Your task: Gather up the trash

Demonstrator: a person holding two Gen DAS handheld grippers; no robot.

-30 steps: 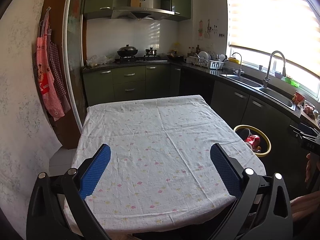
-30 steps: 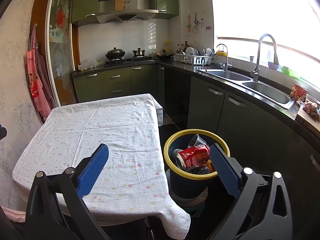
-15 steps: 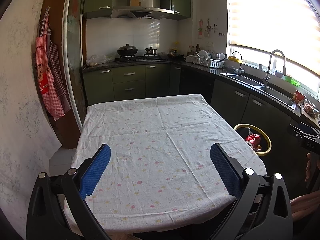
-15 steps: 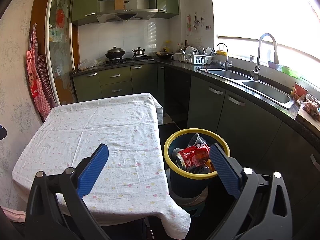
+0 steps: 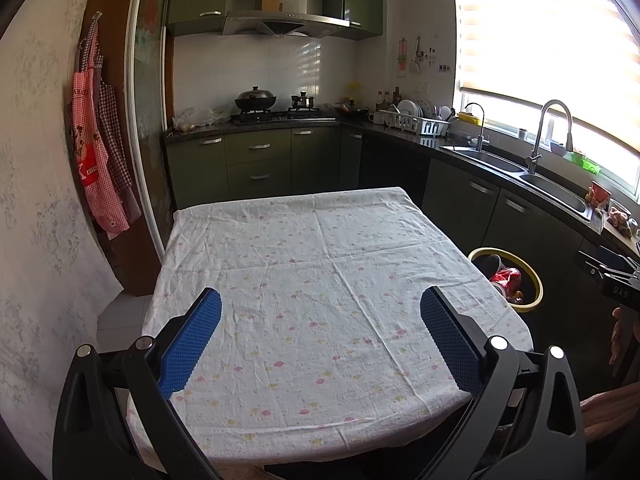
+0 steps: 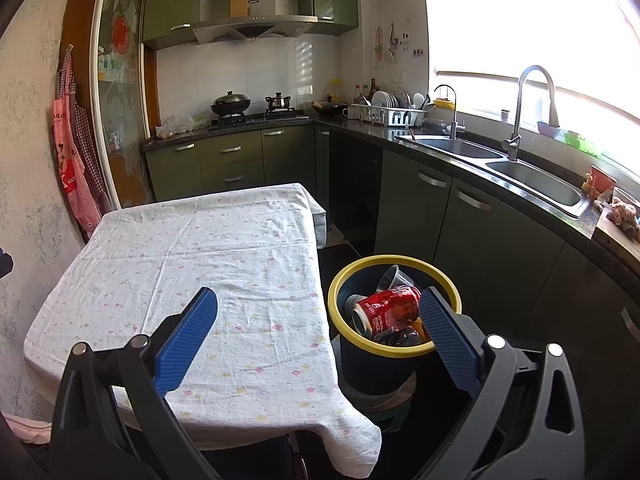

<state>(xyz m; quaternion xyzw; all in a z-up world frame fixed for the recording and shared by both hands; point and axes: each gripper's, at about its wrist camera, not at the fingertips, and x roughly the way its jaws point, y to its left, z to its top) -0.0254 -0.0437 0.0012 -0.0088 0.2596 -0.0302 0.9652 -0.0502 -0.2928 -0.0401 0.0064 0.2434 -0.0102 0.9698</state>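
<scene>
In the yellow-rimmed bin [image 6: 394, 304], the red can [image 6: 388, 309] lies tilted, mouth lower-left; both grippers gape wide, empty.

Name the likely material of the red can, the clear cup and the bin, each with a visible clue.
Red can: thin metal, probably aluminium; silvery rim, printed glossy side. Clear cup: see-through plastic, probably. Bin: seemingly moulded plastic, dark wall, matte yellow rim.

Red can [image 6: 390, 307] in yellow-rimmed bin [image 6: 343, 280] (beside the table [image 6: 180, 248]).
</scene>
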